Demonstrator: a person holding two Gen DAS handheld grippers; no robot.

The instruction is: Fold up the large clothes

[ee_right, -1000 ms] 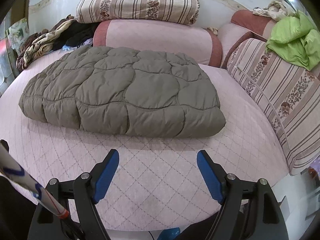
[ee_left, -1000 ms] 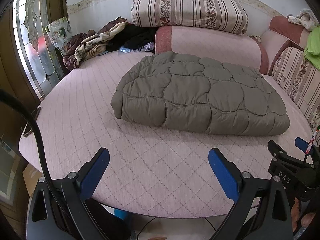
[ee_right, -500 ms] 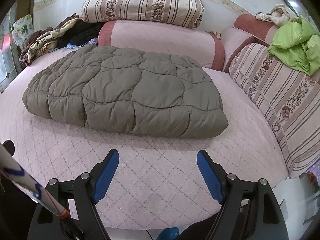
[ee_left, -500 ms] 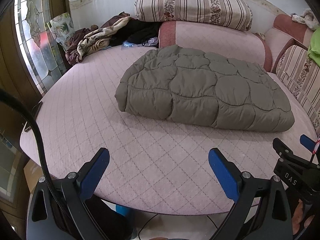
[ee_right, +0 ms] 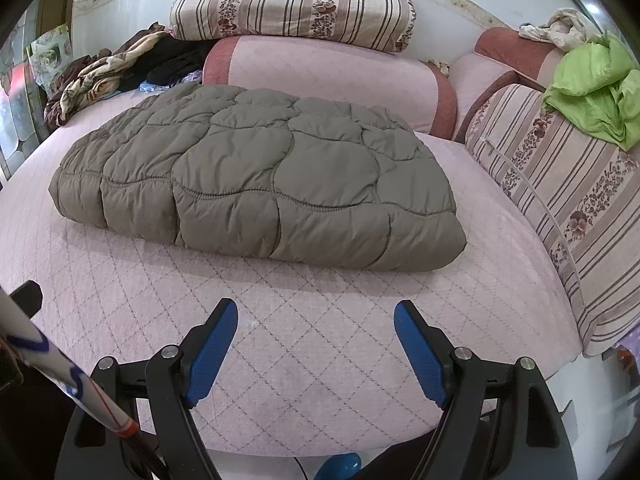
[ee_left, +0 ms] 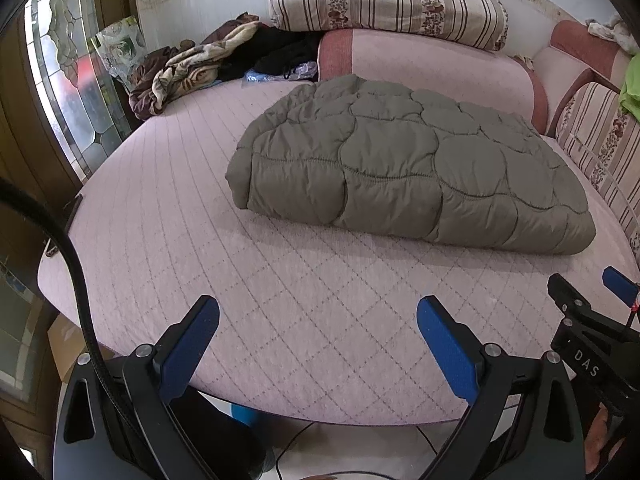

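Note:
A grey-olive quilted puffer garment (ee_left: 404, 164) lies folded into a thick rectangle in the middle of the pink quilted bed (ee_left: 280, 300); it also shows in the right wrist view (ee_right: 256, 184). My left gripper (ee_left: 318, 320) is open and empty, above the bed's near edge, well short of the garment. My right gripper (ee_right: 316, 322) is open and empty, also near the front edge, apart from the garment. The right gripper's fingertip (ee_left: 618, 286) shows at the right edge of the left wrist view.
A striped pillow (ee_right: 292, 0) rests on a pink bolster (ee_right: 332, 76) at the back. A heap of clothes (ee_left: 196, 68) lies at back left by a stained-glass door (ee_left: 76, 76). A striped cushion (ee_right: 568, 184) with a green garment (ee_right: 596, 88) stands right.
Both grippers have drawn back and tilted a little, so the garment sits lower and nearer in both views. Both stay open and empty. The garment has not moved.

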